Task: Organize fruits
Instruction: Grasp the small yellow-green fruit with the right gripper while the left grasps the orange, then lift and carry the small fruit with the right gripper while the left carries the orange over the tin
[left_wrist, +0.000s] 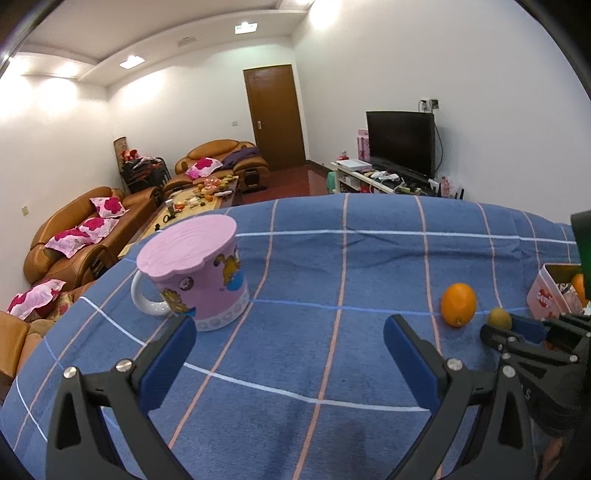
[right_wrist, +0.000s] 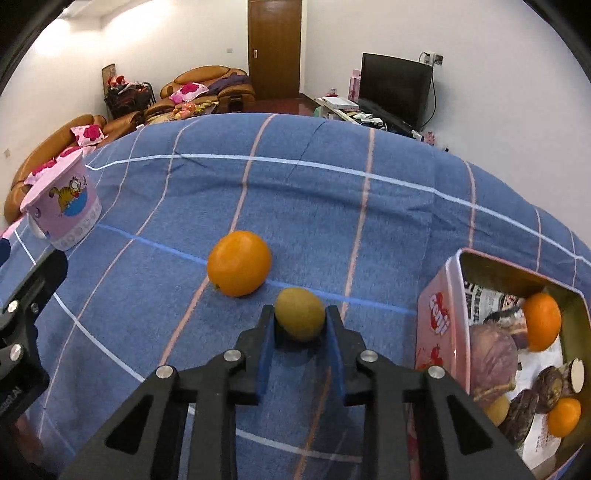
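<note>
Fruits lay in two groups on the blue checked cloth (right_wrist: 295, 206) that covered the tabletop: some already gathered in a pink tin (right_wrist: 441, 314) at the right, others loose beside it. Inside the tin sat two small oranges (right_wrist: 541, 321) among several dark purple pieces and printed paper, which suggested it was the collecting place.

Loose on the cloth were a larger orange (right_wrist: 239, 263) and, just in front of it, a small yellow-green fruit (right_wrist: 300, 314), perhaps a kiwi or a lime. The right gripper (right_wrist: 300, 325) pointed steeply down at that small fruit, and its jaws had closed to a narrow gap with the blue pads (right_wrist: 266, 354) pressed against either side of it. The fruit was still resting on the cloth, not lifted. Taking the nearer, smaller piece first seemed sensible, since it sat closest to the tin and blocked the approach to the orange.

The left gripper (left_wrist: 291, 354) hovered above bare cloth with its jaws wide and nothing between them, close to a pink cartoon mug (left_wrist: 195, 273) capped by a pink lid. It looked parked out of the way, leaving the right side free to work.
</note>
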